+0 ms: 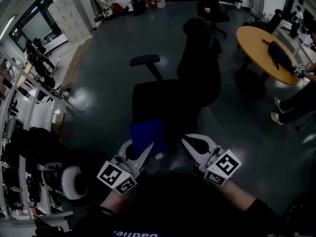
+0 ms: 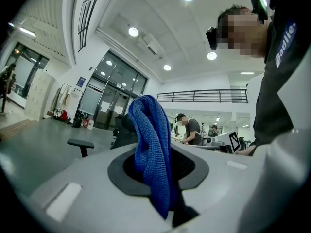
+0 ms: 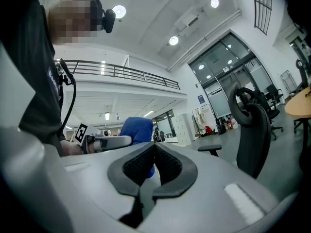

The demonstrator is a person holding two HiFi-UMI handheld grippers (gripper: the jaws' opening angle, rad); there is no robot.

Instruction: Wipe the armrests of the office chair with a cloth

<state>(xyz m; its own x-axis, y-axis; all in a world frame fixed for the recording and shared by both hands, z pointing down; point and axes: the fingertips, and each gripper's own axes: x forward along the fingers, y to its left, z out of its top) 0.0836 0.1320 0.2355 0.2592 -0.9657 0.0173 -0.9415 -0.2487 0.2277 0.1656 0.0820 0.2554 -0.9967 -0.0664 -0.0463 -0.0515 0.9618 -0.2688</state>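
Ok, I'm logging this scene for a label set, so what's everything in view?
chair: one, black, middle of the floor
armrest: one clearly seen, black, out from the chair's side
cloth: one, blue, near the seat's front edge
table: one, round, wooden, upper right
bundle: one, dark, on the table
other chairs: at least two, black, far side
lockers: a row, pale, upper left
shelves: white, left edge
legs: another person's, dark, right edge
left gripper: white, shut on the cloth
right gripper: white, shut, empty
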